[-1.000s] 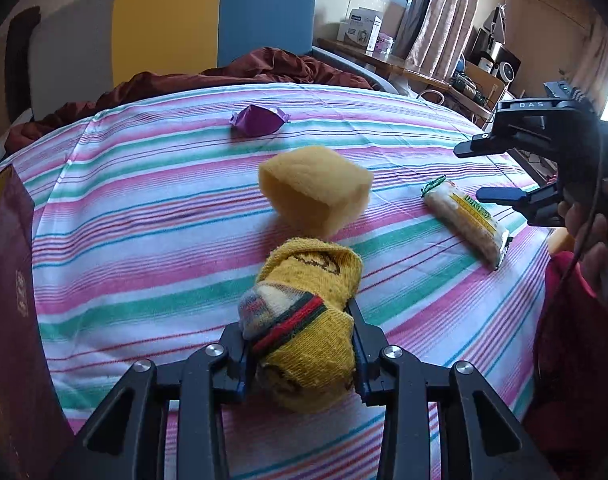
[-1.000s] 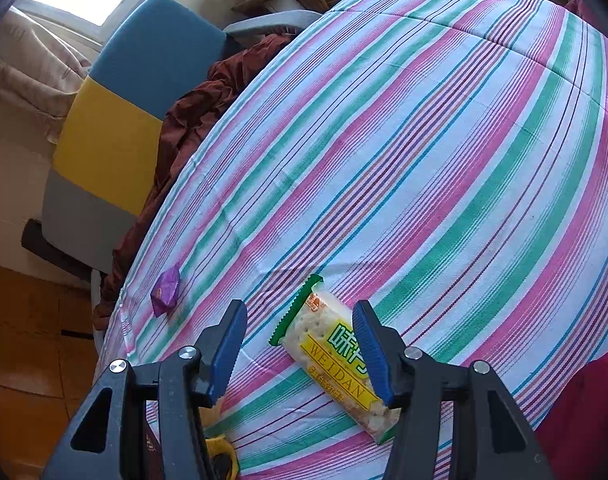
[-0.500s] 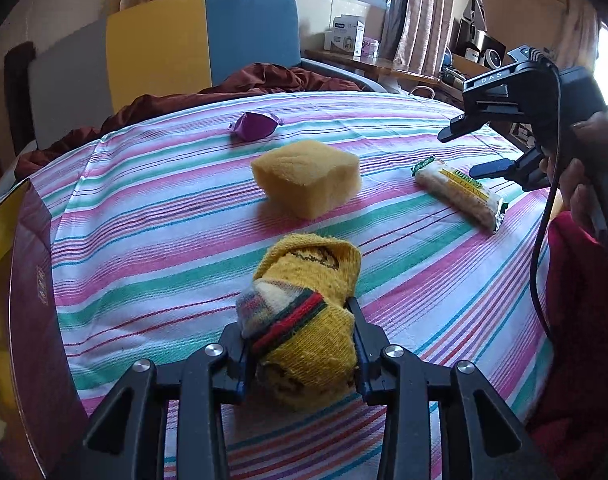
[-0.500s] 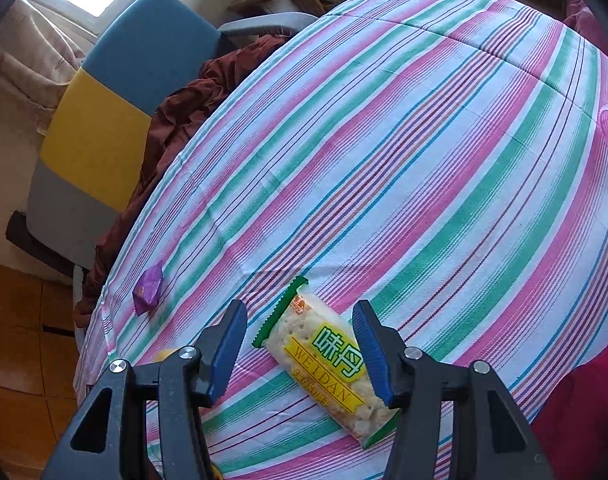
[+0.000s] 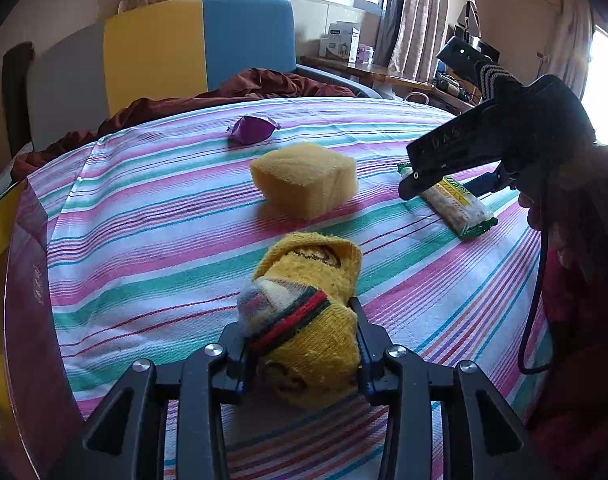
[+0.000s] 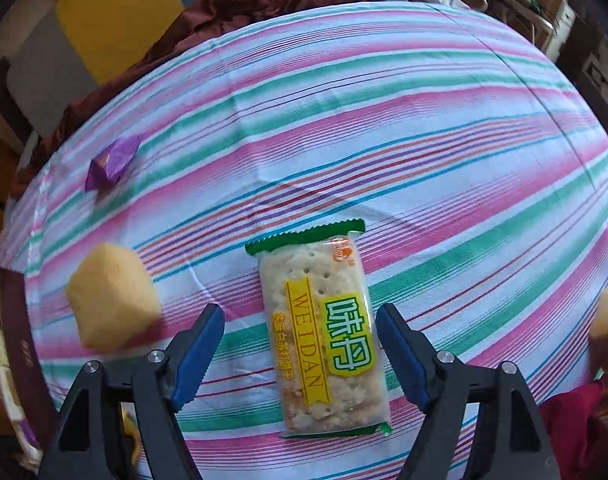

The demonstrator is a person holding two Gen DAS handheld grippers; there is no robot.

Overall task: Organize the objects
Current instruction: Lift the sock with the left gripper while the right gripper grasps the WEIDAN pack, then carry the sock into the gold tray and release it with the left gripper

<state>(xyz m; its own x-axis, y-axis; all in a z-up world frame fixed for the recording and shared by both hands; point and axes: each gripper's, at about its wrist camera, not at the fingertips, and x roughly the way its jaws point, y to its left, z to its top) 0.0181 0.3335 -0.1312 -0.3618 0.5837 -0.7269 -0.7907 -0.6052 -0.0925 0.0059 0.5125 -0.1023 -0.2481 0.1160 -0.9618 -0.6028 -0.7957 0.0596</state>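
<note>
Socks rolled into a yellow knitted bundle with a red-and-green cuff band (image 5: 304, 320) sit clamped between the pads of the left gripper (image 5: 300, 344) in the left wrist view; its jaws are easing apart a little, yet both pads press the wool. The bundle hangs just over the near edge of the striped pink, green and white tablecloth (image 5: 152, 240), its long axis running away from the camera toward the yellow block sponge (image 5: 305, 184) near the middle of the cloth. A purple foil sweet wrapper (image 5: 252, 130) lies by the far edge. At the right edge the right gripper (image 5: 443, 176) hovers over the clear cracker packet with green sealed ends (image 5: 451, 204).

From the right wrist view, the cracker packet (image 6: 323, 332) lies flat on the tablecloth (image 6: 383, 120), long axis pointing straight away from the camera, one green crimped end far, the other near. The right gripper (image 6: 300, 356) has its blue pads on either side of the packet, jaws opening and touching nothing. Whether the pads have reached the cloth's level is hard to judge through this lens.

To grasp well, lower squarely so the pads meet the packet's long sides, then close gently; crackers will probably crush under a hard squeeze.
</note>
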